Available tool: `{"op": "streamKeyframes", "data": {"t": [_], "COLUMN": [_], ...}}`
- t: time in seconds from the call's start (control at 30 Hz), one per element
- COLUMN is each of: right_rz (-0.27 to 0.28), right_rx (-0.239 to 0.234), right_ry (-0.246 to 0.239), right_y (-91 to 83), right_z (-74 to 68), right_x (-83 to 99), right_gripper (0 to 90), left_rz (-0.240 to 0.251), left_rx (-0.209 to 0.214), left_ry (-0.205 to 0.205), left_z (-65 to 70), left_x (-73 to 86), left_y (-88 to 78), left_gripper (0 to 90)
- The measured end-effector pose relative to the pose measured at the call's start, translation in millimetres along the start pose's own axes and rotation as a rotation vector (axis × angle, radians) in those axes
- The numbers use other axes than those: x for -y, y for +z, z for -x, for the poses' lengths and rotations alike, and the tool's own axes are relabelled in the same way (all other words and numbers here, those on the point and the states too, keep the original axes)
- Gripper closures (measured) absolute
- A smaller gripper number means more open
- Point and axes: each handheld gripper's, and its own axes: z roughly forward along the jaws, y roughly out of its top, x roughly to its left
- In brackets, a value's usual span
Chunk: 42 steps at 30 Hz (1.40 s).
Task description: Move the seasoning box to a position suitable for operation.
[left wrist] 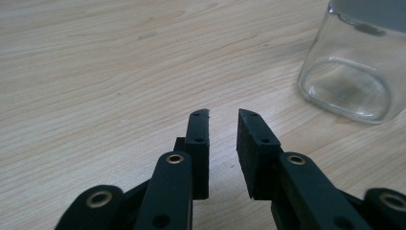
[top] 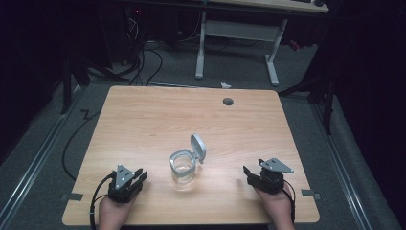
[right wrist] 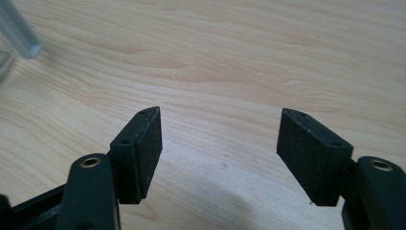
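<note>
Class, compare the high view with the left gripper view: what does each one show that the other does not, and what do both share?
High view alone: the jar's open hinged lid, the right gripper resting near the table's front edge, the person's hands, a round hole at the far side of the table, and the floor beyond.

Left gripper view alone: a close look at the narrow, empty gap between the left gripper's pads.

Both: the glass jar standing on the wooden table, apart from the left gripper.
</note>
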Motion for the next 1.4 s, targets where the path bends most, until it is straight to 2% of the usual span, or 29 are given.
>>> {"op": "streamKeyframes", "data": {"t": [0.03, 0.07, 0.2, 0.23, 0.33, 0.43, 0.5, 0.57, 0.6, 0.7, 0.8, 0.83, 0.87, 0.93, 0.97, 1.1, 1.2, 1.27, 1.4], "right_rz": [0.006, 0.006, 0.021, 0.022, 0.027, 0.040, 0.058, 0.059, 0.070, 0.069, 0.078, 0.081, 0.076, 0.078, 0.088, 0.100, 0.092, 0.096, 0.118], "right_rx": [0.002, 0.002, 0.003, 0.001, 0.012, 0.000, -0.024, -0.031, -0.049, -0.058, -0.064, -0.079, -0.101, -0.107, -0.105, -0.104, -0.110, -0.107, -0.098], "right_ry": [-0.001, -0.001, 0.048, 0.056, 0.064, 0.050, 0.047, 0.055, 0.067, 0.065, 0.050, 0.057, 0.055, 0.050, 0.027, 0.040, 0.047, 0.027, 0.060], "right_y": [0.3, 0.3, -0.7, -0.4, -1.2, -2.0, -4.3, -5.1, -6.2, -6.8, -7.4, -7.6, -6.1, -5.9, -6.0, -6.9, -6.7, -7.8, -12.5], "right_z": [-0.7, -0.7, 2.7, 5.2, 4.6, 3.0, 2.4, 2.8, 3.1, 2.4, 0.3, -0.4, -0.8, -0.8, -0.8, 1.1, 0.0, 0.6, 5.9], "right_x": [1.4, 1.4, 4.8, 6.4, 7.6, 7.2, 5.9, 5.8, 6.5, 7.8, 9.1, 9.9, 10.5, 10.3, 8.8, 8.7, 12.4, 11.6, 11.4], "right_gripper": [39.0, 39.0, 44.9, 49.3, 52.2, 60.8, 65.8, 67.3, 68.8, 73.1, 88.3, 90.0, 90.0, 90.0, 90.0, 90.0, 90.0, 90.0, 90.0], "left_rz": [-0.006, -0.006, -0.012, -0.015, -0.021, -0.030, -0.027, -0.029, -0.039, -0.046, -0.061, -0.072, -0.076, -0.076, -0.057, -0.064, -0.064, -0.073, -0.089], "left_rx": [0.009, 0.009, 0.029, 0.041, 0.057, 0.076, 0.091, 0.097, 0.115, 0.125, 0.132, 0.138, 0.141, 0.144, 0.132, 0.111, 0.114, 0.127, 0.155], "left_ry": [0.000, 0.000, 0.005, -0.008, -0.022, -0.024, -0.025, -0.030, -0.035, -0.021, -0.022, -0.026, -0.019, 0.000, -0.006, -0.022, -0.006, -0.007, -0.018], "left_z": [0.4, 0.4, 4.3, 5.6, 6.8, 11.6, 20.9, 24.8, 34.2, 44.1, 56.7, 61.3, 63.9, 68.9, 70.3, 69.6, 72.7, 74.9, 83.5], "left_x": [0.1, 0.1, 1.5, 1.8, 2.6, 6.0, 8.2, 8.8, 11.5, 15.2, 20.2, 22.0, 23.4, 25.7, 26.3, 27.5, 28.6, 29.4, 32.2], "left_y": [0.8, 0.8, 0.2, -0.3, -0.4, 0.2, 0.0, -0.7, -1.8, -3.1, -3.9, -2.9, -2.1, 1.9, 8.2, 17.5, 19.2, 18.9, 21.4], "left_gripper": [76.1, 76.2, 76.3, 77.6, 79.2, 81.4, 85.1, 86.8, 90.0, 90.0, 90.0, 90.0, 90.0, 90.0, 90.0, 90.0, 90.0, 90.0, 90.0]}}
